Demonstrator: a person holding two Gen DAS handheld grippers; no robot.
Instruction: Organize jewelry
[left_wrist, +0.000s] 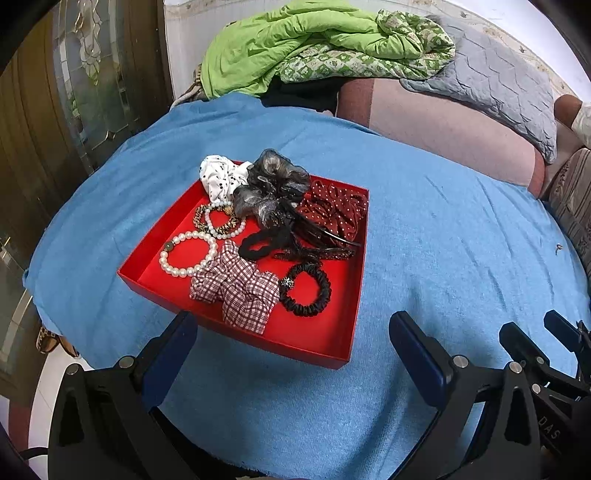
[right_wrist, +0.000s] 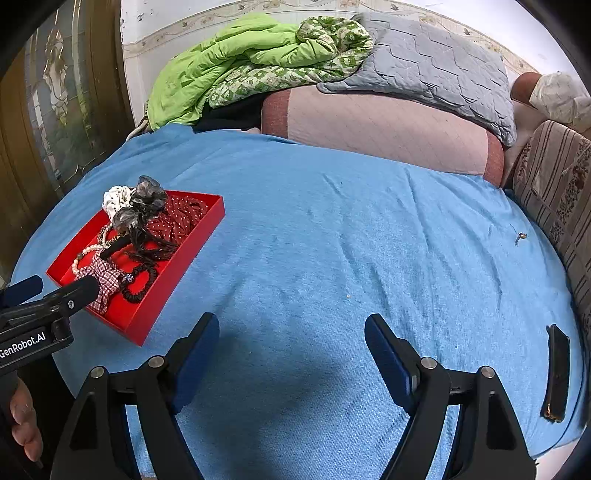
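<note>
Blue terry cloth (left_wrist: 424, 229) spread over a soft surface, with a green quilt (left_wrist: 295, 40) and a grey pillow (left_wrist: 491, 81) heaped at the far end. Just ahead of the left gripper (left_wrist: 291, 343), almost touching its left fingertip: a red tray (left_wrist: 325, 332) crowded with jewelry and hair ties. Left gripper spread wide, nothing between the jaws. Right gripper (right_wrist: 291, 350) likewise wide open and empty, aimed at bare cloth, with the tray well off to its left.

Nearest the left gripper: a checked fabric bow (left_wrist: 236, 288), soft and light, best pinched at the bunched middle. Just right of it: a black scrunchie (left_wrist: 306, 291), stretchy, easy to catch anywhere on the ring. Further ahead and left: 2 pearl bracelets, the large pearl bracelet (left_wrist: 188, 253) and a smaller one (left_wrist: 225, 218); probably hard, smooth beads, likely slippery and prone to rolling, best gripped across the strand. At the far side: a dark organza piece (left_wrist: 273, 184), flimsy, apparently tangled with a black clip, likely to drag neighbours along.
</note>
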